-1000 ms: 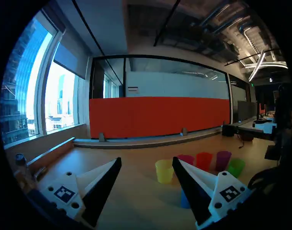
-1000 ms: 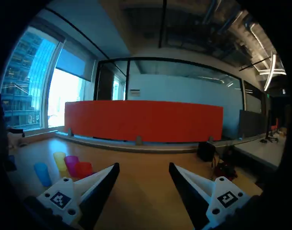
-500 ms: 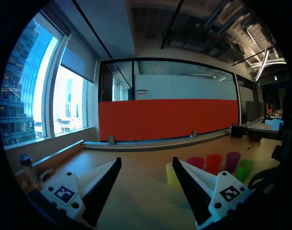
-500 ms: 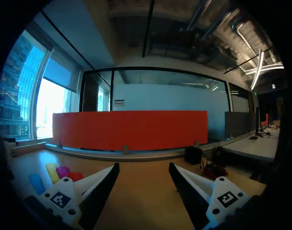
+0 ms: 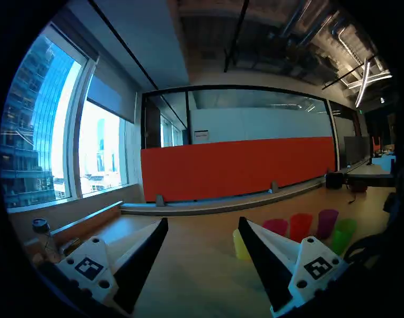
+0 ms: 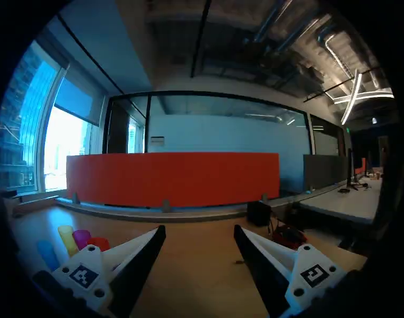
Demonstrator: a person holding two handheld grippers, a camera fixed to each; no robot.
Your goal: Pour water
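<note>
My left gripper [image 5: 202, 220] and right gripper [image 6: 199, 228] both have jaws spread wide, holding nothing, and the cups [image 5: 300, 228] stand at 4 o'clock from my left one, packed close, so a fast swing could knock them over.
</note>
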